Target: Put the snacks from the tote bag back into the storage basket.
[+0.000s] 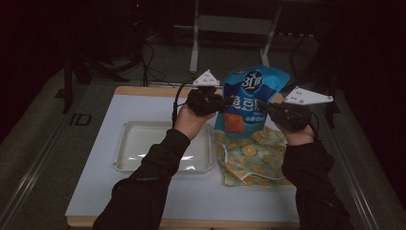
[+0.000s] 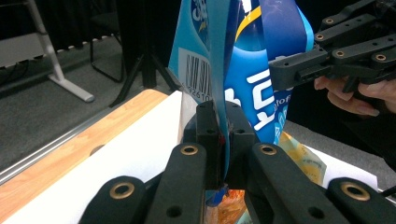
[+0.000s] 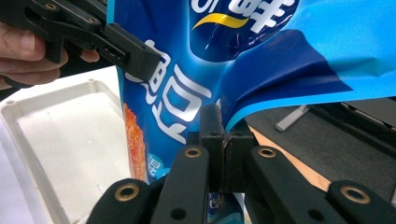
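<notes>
High cam overhead; tool cams close, sharing pouch [image 1: 249, 100].

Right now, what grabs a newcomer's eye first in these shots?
The bright blue snack bag, held up in the air above the table's middle, stands out against the dark room. The left hand-held gripper and the right hand-held gripper each pinch one of its side edges, jaws shut on the film. Below lie a white tray at the left and a yellow patterned cloth under the bag.

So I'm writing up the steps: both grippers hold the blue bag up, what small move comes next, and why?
Probably carry the blue bag sideways over the white tray. Both the left gripper and the right gripper pinch its edges; it hangs above the patterned cloth, and the tray lies alongside.
</notes>
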### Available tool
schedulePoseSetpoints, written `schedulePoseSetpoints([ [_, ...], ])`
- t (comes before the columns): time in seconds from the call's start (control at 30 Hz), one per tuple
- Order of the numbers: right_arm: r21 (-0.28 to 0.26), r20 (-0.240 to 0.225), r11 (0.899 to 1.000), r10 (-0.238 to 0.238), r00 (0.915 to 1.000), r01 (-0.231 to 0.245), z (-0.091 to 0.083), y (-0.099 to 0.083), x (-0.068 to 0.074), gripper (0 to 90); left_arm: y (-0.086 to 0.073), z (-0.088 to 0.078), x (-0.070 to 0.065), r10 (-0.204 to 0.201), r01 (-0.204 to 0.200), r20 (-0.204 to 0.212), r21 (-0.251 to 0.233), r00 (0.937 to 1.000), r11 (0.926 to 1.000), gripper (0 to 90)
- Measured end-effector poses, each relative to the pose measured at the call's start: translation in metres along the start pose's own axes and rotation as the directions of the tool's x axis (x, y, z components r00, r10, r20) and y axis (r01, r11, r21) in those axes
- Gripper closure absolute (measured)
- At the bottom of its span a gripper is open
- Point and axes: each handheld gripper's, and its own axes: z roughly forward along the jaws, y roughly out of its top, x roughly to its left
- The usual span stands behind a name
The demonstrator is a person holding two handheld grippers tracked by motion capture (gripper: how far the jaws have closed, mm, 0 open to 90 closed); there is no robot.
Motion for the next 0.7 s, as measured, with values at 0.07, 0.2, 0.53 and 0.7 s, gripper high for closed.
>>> schedulePoseSetpoints([
  [0.07,-0.003,-0.005,1.0,-0.002,1.0,0.002,0.004,0.003,0.003,88.9,-0.002,-0.005,0.002,-0.007,0.007,-0.009,-0.005,0.9999,1.0,88.2],
  [0.2,-0.003,-0.016,1.0,-0.009,0.9998,0.009,0.013,0.007,0.01,88.9,-0.006,-0.015,0.006,-0.016,0.016,-0.021,-0.012,0.9996,0.9998,88.2],
  [0.53,0.003,-0.049,1.0,-0.025,0.9985,0.025,0.032,0.017,0.027,88.9,-0.019,-0.041,0.015,-0.041,0.04,-0.044,-0.014,0.9982,0.9991,88.3],
  [0.7,0.004,-0.07,0.999,-0.032,0.9971,0.032,0.042,0.021,0.035,88.9,-0.024,-0.053,0.019,-0.05,0.049,-0.059,-0.012,0.997,0.9987,88.3],
])
